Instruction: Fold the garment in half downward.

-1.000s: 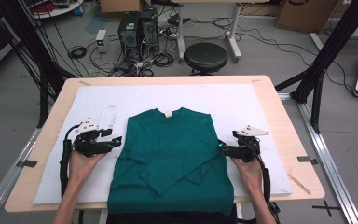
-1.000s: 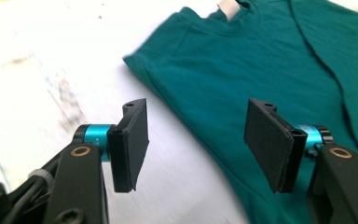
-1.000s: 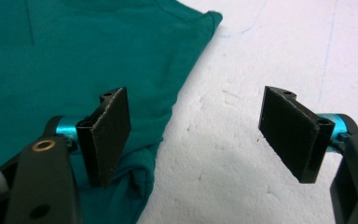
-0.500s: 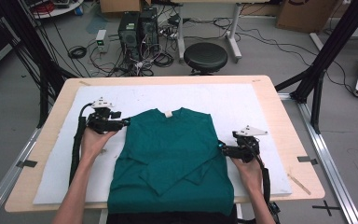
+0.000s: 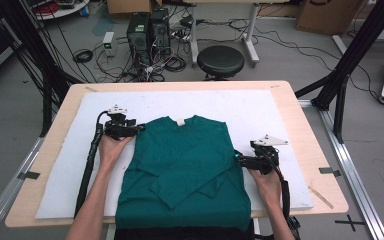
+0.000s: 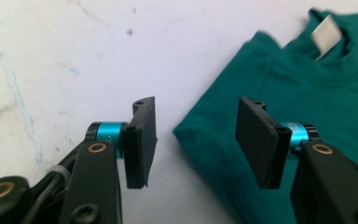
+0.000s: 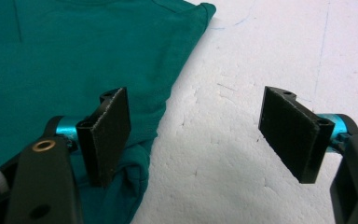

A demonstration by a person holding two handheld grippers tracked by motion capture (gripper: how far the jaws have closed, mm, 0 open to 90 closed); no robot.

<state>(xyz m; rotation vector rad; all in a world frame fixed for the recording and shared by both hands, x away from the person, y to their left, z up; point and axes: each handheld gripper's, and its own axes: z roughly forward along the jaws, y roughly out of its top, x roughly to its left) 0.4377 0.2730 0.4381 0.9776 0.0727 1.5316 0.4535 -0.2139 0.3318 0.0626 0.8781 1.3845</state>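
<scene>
Lying between both tools, green shirt [image 5: 182, 170], left tool [image 5: 139, 129] at its shoulder

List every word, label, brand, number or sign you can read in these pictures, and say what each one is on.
No text can be read anywhere.
White neck tag on the green shirt: looks blank in the left gripper view.
Cardboard boxes on the floor behind the table: any print too small and blurred to read.
Computer towers: no legible marking.

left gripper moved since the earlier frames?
Yes. The left gripper has gone up the white mat, from beside the green shirt's side to its shoulder, jaws closing, nothing between them.
</scene>
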